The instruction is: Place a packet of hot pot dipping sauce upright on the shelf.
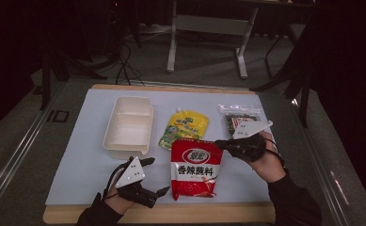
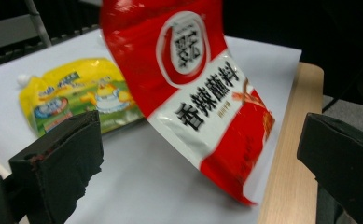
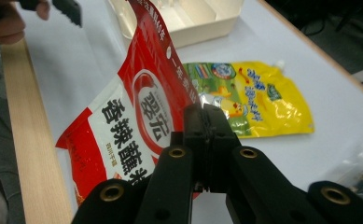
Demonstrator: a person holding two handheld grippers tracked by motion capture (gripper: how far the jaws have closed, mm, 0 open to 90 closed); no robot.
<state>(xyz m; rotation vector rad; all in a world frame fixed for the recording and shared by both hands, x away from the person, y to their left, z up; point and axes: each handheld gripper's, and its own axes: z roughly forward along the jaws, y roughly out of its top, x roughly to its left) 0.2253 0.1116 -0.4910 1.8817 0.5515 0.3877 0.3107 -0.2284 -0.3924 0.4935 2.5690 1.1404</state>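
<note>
While the red sauce packet [image 1: 193, 168] is lifted by its upper right corner, it should be kept hanging freely, so that it does not fold. The right claw [image 1: 221, 143] is closed on that corner; in the right gripper view the two jaws are pressed together on the packet's edge [image 3: 170, 70]. In the left gripper view the packet [image 2: 198, 88] hangs tilted above the white surface [image 1: 86, 160], with its lower end close to the wooden border. The left claw [image 1: 155, 175] is open and empty, near the packet's lower left side.

The grip is small and only on a corner, so a slow and steady lift is judged best; a quick swing could pull the packet out. The free lower end can be supported by the left claw. If the white box [image 1: 128, 125] is the goal, the packet must be carried over the yellow pouch [image 1: 184, 128] without touching it. The dark bag [image 1: 239, 117] lies beside the right hand and should be left undisturbed.
</note>
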